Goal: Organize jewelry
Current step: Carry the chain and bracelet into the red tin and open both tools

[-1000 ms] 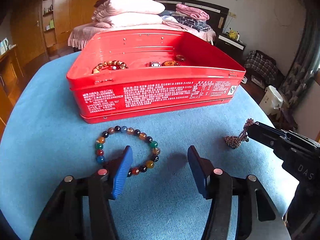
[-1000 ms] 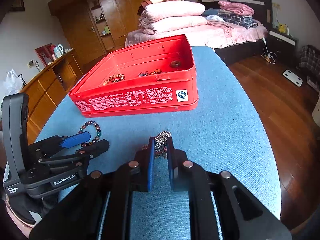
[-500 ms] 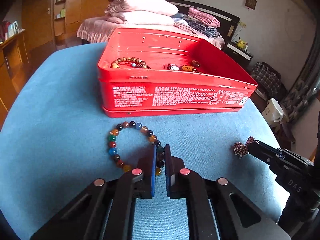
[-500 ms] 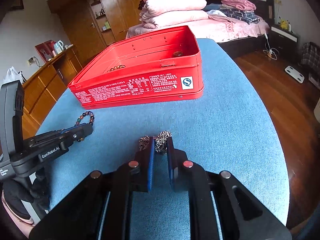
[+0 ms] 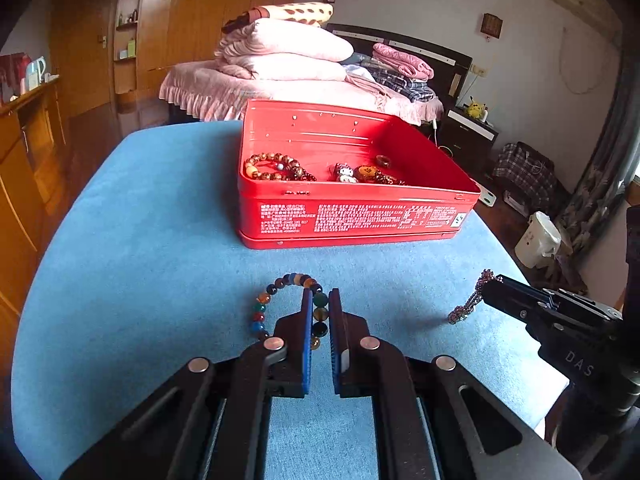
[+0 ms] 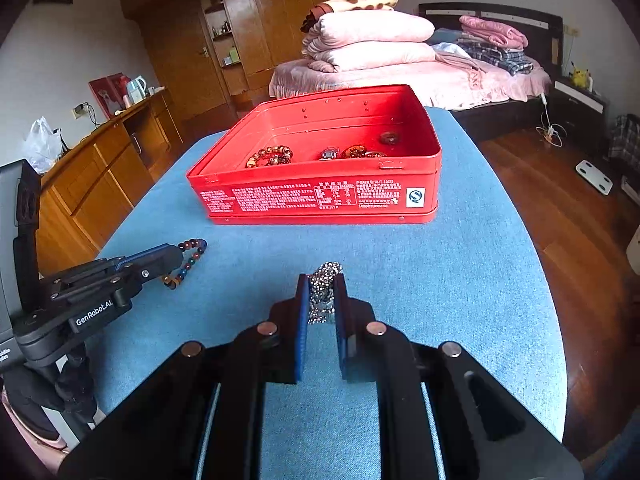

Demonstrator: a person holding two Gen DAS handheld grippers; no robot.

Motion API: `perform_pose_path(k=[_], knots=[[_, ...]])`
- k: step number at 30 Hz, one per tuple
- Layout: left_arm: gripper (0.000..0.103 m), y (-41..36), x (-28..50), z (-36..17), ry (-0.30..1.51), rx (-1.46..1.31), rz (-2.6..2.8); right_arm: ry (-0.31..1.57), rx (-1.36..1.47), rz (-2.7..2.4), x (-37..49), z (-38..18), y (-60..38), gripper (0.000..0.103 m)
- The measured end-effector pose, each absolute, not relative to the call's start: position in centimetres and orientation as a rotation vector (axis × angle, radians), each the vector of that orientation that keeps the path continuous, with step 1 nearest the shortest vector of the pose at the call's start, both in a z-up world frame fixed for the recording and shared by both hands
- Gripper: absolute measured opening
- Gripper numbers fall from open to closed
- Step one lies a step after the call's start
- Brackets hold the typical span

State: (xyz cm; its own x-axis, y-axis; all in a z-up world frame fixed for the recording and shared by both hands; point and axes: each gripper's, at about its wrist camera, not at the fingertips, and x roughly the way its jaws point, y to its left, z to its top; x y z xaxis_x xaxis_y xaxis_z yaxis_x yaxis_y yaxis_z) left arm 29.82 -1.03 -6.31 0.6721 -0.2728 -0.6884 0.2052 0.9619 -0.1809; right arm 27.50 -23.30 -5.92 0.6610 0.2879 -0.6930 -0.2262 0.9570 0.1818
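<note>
An open red tin box [image 5: 352,216] [image 6: 320,200] stands on the blue table and holds a brown bead bracelet [image 5: 272,166], small charms [image 5: 360,174] and a ring [image 6: 390,137]. My left gripper [image 5: 320,308] is shut on a multicoloured bead bracelet [image 5: 266,304], lifted a little above the table; it also shows in the right wrist view [image 6: 188,260]. My right gripper [image 6: 320,292] is shut on a silver chain [image 6: 324,284], which hangs from its tip in the left wrist view [image 5: 468,304].
The blue table [image 5: 140,240] ends in a rounded edge, with wooden floor [image 6: 560,220] to the right. A wooden cabinet [image 6: 100,168] stands at the left, and a bed with stacked pink bedding [image 6: 368,40] lies behind the box.
My left gripper closed on the multicoloured bracelet and has lifted it. My right gripper has raised the chain off the table. The box looks nearer in both views.
</note>
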Motion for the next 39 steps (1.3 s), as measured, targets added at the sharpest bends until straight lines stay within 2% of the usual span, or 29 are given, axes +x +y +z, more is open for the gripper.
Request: perform_pose_path(k=[23,39], knots=[[0.008,-2.5,31.5,-1.1,0.663,-0.079,-0.315,0.684,0.004,0.303,29.3,0.2,-22.4,0.011],[0.008,-4.3,39.2,1.9,0.604,-0.087,-0.32,0.678,-0.007,0.3,37.3,2.4,-22.5,0.011]])
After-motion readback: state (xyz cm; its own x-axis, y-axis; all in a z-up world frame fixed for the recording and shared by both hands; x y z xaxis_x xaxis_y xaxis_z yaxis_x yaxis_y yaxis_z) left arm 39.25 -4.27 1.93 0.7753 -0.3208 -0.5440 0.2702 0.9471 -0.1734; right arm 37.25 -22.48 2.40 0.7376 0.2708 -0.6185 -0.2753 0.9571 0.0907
